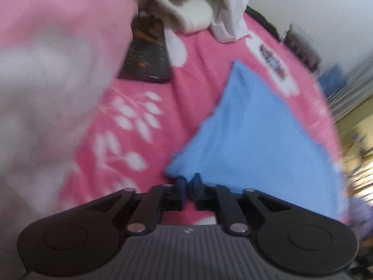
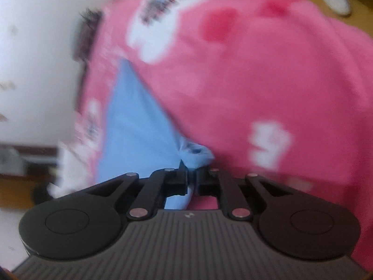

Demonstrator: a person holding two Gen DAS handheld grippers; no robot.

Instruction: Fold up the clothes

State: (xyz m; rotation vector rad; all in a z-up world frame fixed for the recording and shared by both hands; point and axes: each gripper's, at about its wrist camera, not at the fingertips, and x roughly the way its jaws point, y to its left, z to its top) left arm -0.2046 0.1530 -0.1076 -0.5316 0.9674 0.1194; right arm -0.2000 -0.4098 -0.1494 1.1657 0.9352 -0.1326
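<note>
A pink blanket (image 1: 144, 126) with white leaf prints covers the whole work surface — soft, broad backing that lets a garment be spread and creased flat. In the left wrist view, a pale pink mass bulges at the left edge; it is too blurred to name.

On the blanket lies the blue cloth (image 1: 251, 135), the piece being folded. It runs from a far point down to a wide near edge, stretched taut between the two grippers, which suggests its near corners are being lifted together so the near edge can be carried over the far part.

At the far end sits a heap of white clothes (image 1: 209, 7), well apart from the blue cloth, probably waiting their turn. A dark flat object (image 1: 146, 51) rests just near of that heap, clear of the fold path.

The left gripper (image 1: 189, 182) has its jaws nearly together, pinching the near left corner of the cloth. The right gripper (image 2: 191, 175) is clamped almost fully, with a bunched corner of the cloth (image 2: 195, 154) squeezed between its jaws — both grips are tight because thin fabric slips easily.
</note>
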